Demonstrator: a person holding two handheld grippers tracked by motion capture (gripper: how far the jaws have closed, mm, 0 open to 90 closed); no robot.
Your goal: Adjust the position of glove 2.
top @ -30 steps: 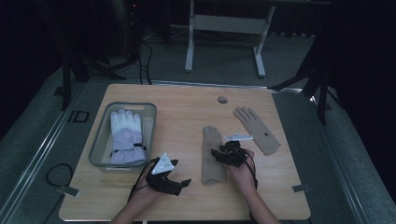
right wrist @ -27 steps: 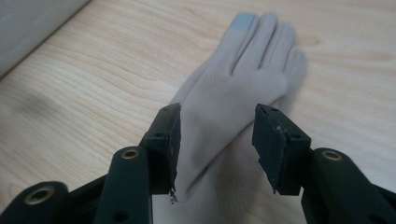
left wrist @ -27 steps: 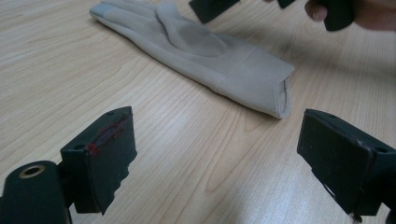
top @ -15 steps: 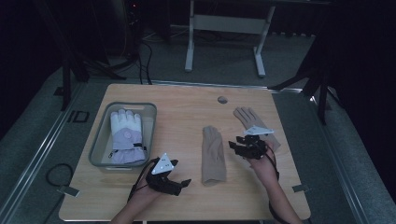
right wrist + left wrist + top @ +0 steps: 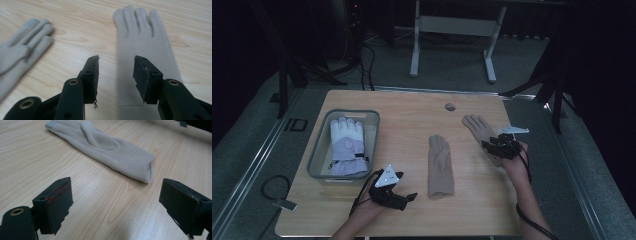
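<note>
Dark floor and a white metal frame lie beyond the pale wooden surface (image 5: 412, 115) in the high view. At the left of that frame a grey tub (image 5: 319, 155) holds a white padded glove (image 5: 346, 145).

2 beige gloves lie flat on the wood. One beige glove (image 5: 441, 167) sits at the centre of the frame, its cuff toward the bottom edge. The other beige glove (image 5: 478, 127) lies at the right, fingertips pointing to the upper left.

The right gripper (image 5: 501, 146) hovers over the cuff end of that right-hand glove. In the right gripper view its fingers (image 5: 91, 75) stand partly apart above the glove (image 5: 145, 45), having just been closing, with nothing pressed between them.

The left gripper (image 5: 404, 198) rests at the lower middle of the high view, near the central glove's cuff. In the left gripper view its fingers (image 5: 56, 202) are wide apart and empty, the glove (image 5: 110, 150) lying ahead of them.
</note>
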